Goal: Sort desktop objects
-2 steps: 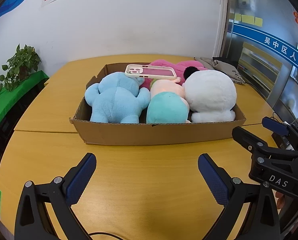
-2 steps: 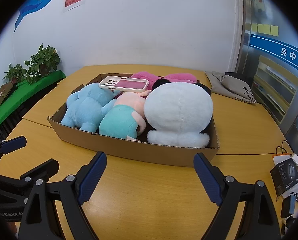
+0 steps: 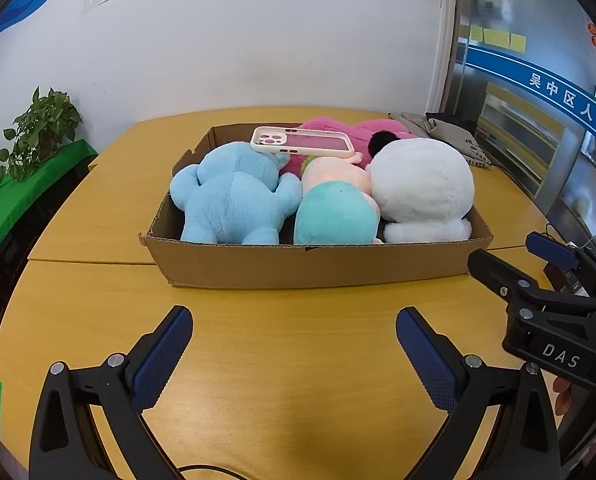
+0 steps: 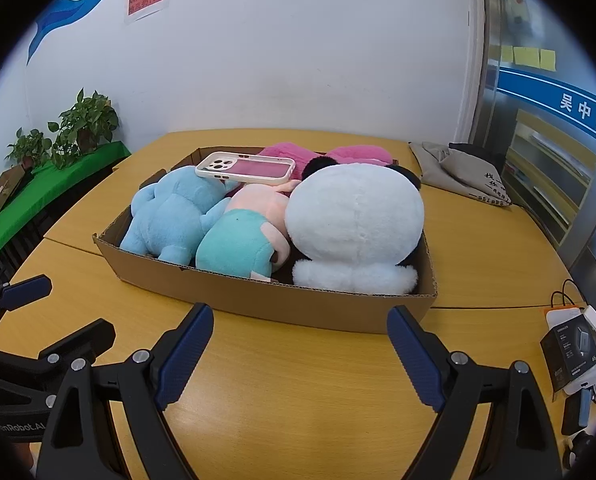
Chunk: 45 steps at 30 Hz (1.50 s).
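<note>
Left hand-held gripper (image 3: 294, 350): jaws apart, empty, above the bench (image 3: 98, 312).
Right hand-held gripper (image 4: 299, 346): jaws apart, empty.
Cardboard box (image 3: 313, 266): mid-bench (plush toys inside).
Phone case (image 3: 302, 147): atop the toys.

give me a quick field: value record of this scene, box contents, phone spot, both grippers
container: shallow brown cardboard box on yellow wooden table
contents: light blue plush toy, teal and peach plush toy, white round plush panda, pink plush toy
phone: white-cased smartphone lying flat on top of the plush toys, camera end toward the blue one
left gripper: open, empty, short of the box
right gripper: open, empty, short of the box
</note>
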### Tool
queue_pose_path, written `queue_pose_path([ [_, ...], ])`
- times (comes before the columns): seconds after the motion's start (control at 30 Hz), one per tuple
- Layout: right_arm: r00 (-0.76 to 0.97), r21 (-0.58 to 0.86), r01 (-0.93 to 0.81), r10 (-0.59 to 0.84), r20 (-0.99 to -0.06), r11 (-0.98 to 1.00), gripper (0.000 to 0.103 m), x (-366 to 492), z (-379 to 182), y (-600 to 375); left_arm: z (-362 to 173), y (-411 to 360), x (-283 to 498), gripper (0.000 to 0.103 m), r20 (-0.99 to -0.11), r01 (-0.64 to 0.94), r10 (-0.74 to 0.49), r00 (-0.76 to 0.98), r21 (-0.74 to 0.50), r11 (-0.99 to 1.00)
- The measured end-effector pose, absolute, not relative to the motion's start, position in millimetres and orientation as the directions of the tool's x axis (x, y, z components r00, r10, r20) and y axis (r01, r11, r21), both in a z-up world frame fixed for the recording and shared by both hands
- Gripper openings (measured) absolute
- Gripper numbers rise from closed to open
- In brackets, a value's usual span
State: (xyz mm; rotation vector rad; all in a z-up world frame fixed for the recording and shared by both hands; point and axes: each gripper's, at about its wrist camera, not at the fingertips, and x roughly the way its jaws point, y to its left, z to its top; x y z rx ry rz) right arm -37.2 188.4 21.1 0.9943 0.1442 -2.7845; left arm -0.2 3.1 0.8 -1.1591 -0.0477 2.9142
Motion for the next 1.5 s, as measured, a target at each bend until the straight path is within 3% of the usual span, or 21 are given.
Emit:
queue_pose_path([
  [0.27,-0.758,0.008,0.221,-0.177,-0.628,-0.975,0.089,-39.0,14.7,203.9,-15.8,-10.9,-13.4,0.103,-0.709,-0.002,0.05,-0.703,-0.068,-0.998],
  [0.47,-0.675,0.082,0.234,-0.222,-0.704,-0.969,0.089,-60.8,-32.9,283.2,-57.8,-91.4,-8.0,0.103,-0.715,-0.033,0.083,-0.694,-0.083,-0.996],
  [0.77,-0.576,-0.071,0.393,-0.186,-0.796,-0.917,0.089,-58.2,-109.9,373.4,-123.2,-182.6,-16.9,0.103,-0.771,-0.146,0.106,-0.628,-0.017,-0.989],
  [0.93,-0.543,-0.097,0.499,-0.223,-0.81,-0.861,0.092,-53.8,-120.4,369.5,-145.3,-215.6,-24.3,0.103,-0.789,-0.221,0.149,-0.596,-0.017,-0.975],
  [1.03,-0.512,-0.042,0.532,-0.282,-0.811,-0.846,0.093,-56.8,-120.7,366.7,-158.6,-235.4,-28.8,0.103,-0.8,-0.265,0.173,-0.574,-0.018,-0.964],
  [1.1,-0.496,-0.013,0.552,-0.315,-0.809,-0.834,0.103,-58.1,-123.1,366.8,-155.0,-239.4,-35.9,0.103,-0.804,-0.3,0.193,-0.562,-0.019,-0.954],
  [1.2,-0.479,-0.006,0.592,-0.346,-0.807,-0.806,0.103,-57.9,-121.9,368.7,-153.5,-248.6,-40.9,0.103,-0.805,-0.337,0.215,-0.553,-0.02,-0.941],
  [1.5,-0.399,0.0,0.733,-0.43,-0.81,-0.68,0.103,-71.2,-120.3,388.0,-152.6,-279.6,-48.9,0.103,-0.802,-0.259,0.171,-0.572,-0.021,-0.966],
])
